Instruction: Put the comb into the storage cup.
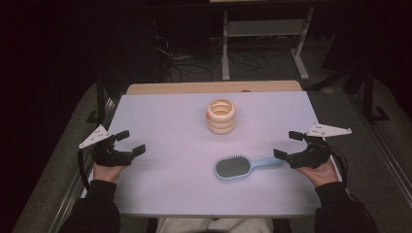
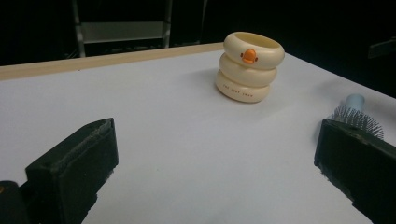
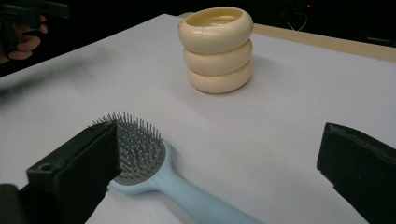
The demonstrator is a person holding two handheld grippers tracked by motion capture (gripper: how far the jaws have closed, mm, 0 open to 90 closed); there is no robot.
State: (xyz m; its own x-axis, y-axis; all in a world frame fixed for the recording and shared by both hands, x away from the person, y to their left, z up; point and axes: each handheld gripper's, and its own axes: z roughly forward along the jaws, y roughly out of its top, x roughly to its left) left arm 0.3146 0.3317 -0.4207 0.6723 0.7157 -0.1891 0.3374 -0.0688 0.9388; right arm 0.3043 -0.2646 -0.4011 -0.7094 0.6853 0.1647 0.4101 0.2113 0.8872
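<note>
I am looking down on the white worktop (image 1: 160, 189) from above, and I am seeing both of my tools resting near its two side edges. The left tool (image 1: 127, 142) is staying at the left edge with its jaws standing wide apart, and nothing is lying between them; in the left gripper view the two black jaws are framing only bare white surface. The right tool (image 1: 288, 144) is sitting at the right edge, also with its jaws spread wide and gripping nothing. The light blue hairbrush (image 1: 241, 167) is lying flat on the worktop, bristles up, in the near right part, with its handle pointing toward the right tool; the end of the handle is coming just beside the nearer jaw, but I cannot tell if they are touching. In the right gripper view the brush head (image 3: 140, 154) is showing partly behind one jaw, and the handle is running between the two jaws without being pressed by them. Farther back, near the middle of the worktop, the cream ringed cup (image 1: 221, 116) with a small orange beak is standing upright, well apart from both tools and from the hairbrush.
</note>
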